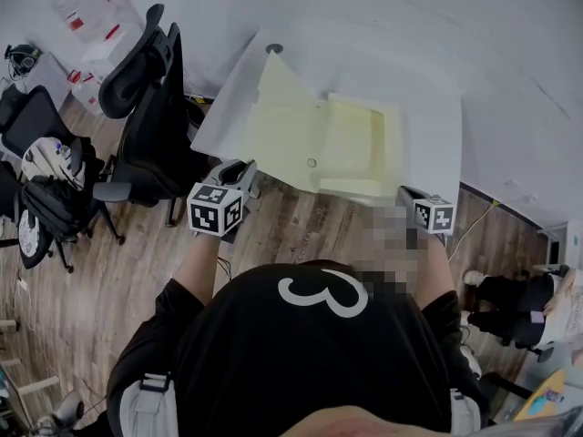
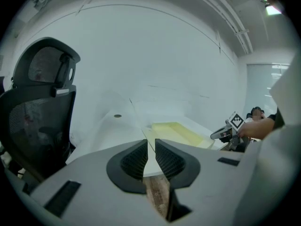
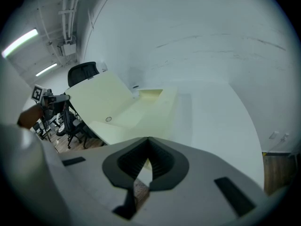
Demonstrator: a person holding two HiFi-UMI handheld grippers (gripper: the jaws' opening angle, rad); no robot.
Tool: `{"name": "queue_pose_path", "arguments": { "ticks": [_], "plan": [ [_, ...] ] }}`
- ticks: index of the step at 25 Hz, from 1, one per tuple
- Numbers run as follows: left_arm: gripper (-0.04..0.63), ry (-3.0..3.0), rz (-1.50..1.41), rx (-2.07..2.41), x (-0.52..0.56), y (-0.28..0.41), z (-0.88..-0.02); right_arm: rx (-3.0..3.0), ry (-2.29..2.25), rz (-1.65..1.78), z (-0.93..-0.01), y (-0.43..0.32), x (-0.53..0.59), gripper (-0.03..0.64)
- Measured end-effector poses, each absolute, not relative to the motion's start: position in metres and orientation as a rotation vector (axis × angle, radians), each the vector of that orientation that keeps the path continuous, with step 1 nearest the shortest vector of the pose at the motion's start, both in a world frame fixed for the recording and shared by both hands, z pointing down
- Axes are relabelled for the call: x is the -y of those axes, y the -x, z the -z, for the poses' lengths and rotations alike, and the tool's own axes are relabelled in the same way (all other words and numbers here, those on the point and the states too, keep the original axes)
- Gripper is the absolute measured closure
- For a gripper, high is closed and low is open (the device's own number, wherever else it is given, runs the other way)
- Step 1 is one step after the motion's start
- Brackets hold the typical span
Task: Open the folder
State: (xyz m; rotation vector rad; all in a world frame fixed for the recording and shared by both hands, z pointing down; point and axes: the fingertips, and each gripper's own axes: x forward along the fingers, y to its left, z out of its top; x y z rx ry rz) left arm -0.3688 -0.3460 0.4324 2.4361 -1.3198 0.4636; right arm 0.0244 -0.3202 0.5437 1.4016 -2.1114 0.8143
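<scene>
A pale yellow folder (image 1: 351, 144) lies open on the white table (image 1: 428, 126), its big cover flap (image 1: 278, 116) spread out to the left. My left gripper (image 1: 242, 167) hovers at the table's front left edge, just short of the flap. In the left gripper view its jaws (image 2: 151, 145) stand a narrow slit apart with nothing between them, and the folder (image 2: 176, 132) lies ahead. My right gripper (image 1: 407, 195) is at the front edge by the folder's right corner. Its tips (image 3: 148, 142) meet and grip nothing, with the folder (image 3: 122, 107) beyond them.
Black office chairs (image 1: 150, 107) stand left of the table, one close to my left gripper (image 2: 37, 107). A round cable hole (image 1: 274, 49) sits at the table's far left. Wood floor (image 1: 301, 226) lies below the front edge, with another chair (image 1: 510, 303) at the right.
</scene>
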Motion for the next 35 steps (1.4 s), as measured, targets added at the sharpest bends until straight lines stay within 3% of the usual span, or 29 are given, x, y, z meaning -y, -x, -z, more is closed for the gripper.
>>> {"name": "queue_pose_path", "arguments": {
  "ticks": [35],
  "plan": [
    [0.523,-2.004,-0.148,1.329,0.388,0.449,-0.553,2.101,-1.461,-0.811,-0.545,-0.020,0.322,0.594]
  ]
}}
